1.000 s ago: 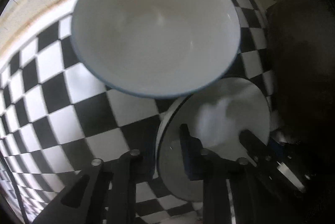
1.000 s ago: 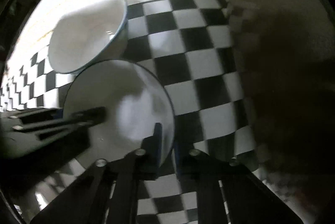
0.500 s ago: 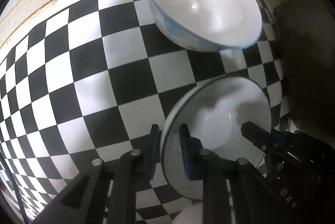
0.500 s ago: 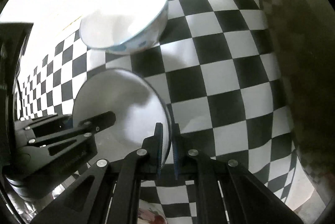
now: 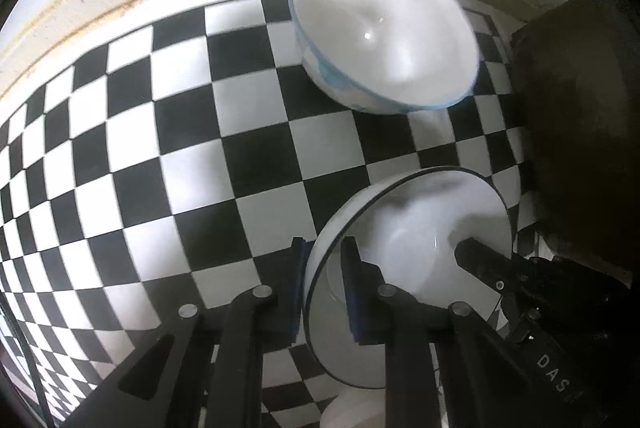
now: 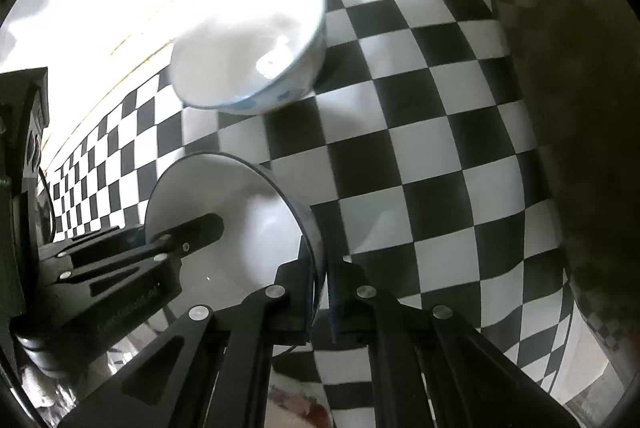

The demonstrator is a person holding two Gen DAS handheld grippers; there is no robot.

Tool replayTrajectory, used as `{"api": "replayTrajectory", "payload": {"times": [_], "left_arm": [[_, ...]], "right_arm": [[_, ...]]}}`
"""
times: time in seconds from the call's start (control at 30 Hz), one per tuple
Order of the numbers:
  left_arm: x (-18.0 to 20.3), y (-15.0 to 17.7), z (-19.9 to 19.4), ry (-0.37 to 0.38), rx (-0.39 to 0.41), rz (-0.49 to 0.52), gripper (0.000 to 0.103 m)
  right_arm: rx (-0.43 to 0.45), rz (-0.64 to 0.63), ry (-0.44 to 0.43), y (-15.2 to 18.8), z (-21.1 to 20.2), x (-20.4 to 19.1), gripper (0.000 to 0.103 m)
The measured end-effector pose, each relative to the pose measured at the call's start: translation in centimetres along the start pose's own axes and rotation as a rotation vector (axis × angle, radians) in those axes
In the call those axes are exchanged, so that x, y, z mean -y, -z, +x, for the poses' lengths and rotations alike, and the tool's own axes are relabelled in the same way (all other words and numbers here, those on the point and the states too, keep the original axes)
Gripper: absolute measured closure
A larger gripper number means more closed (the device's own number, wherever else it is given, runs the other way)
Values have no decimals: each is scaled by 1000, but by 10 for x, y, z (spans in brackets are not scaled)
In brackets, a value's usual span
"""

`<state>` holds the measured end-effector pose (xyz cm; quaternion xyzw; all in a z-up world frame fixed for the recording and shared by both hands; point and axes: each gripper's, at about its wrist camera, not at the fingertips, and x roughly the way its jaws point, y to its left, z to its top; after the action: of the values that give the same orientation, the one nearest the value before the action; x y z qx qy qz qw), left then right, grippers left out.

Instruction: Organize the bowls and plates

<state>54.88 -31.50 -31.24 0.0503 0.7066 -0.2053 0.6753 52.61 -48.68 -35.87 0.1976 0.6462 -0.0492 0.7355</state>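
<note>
Both grippers have hold of the same dish. The left gripper (image 5: 322, 276) is nearly closed, its two blue-padded fingers pinching the dark-edged rim of a white plate (image 5: 416, 240), one finger outside the rim and one inside. The right gripper (image 6: 320, 288) is clamped almost completely shut on the opposite edge of that plate (image 6: 224, 236), the thin rim running straight down between its fingers. From each wrist view the other tool shows as a black finger reaching in over the plate's far side, so the plate hangs between the two of them, tilted, clear of the checkered cloth (image 5: 192, 155) below. Two grips on opposite edges make sense to me: a shallow, slick plate held by one rim alone would likely swing or slip.

The plate looks empty, only soft shadows and glare across its face.

Farther off, toward the pale ledge at the back, a white bowl with a blue rim and blue markings on its side (image 5: 384, 43) sits on the cloth, well apart from the plate. It seems empty too, apart from a bright highlight inside. Another pale rounded thing (image 5: 352, 412) shows at the near bottom edge under the plate; I cannot tell what it is.
</note>
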Motion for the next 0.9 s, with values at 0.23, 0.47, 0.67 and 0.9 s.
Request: {"api": "replayTrajectory", "payload": {"times": [0.23, 0.47, 0.67, 0.9], "left_arm": [[4, 11, -45, -6, 61, 27, 88], [34, 44, -72, -18, 116, 76, 88], [51, 78, -77, -13, 120, 117, 88], [56, 114, -63, -9, 69, 141, 88]], "right_arm": [[33, -8, -27, 21, -41, -8, 97], [68, -23, -33, 63, -85, -8, 97], [78, -13, -38, 112, -112, -1, 97], [53, 14, -36, 152, -106, 7, 97]]}}
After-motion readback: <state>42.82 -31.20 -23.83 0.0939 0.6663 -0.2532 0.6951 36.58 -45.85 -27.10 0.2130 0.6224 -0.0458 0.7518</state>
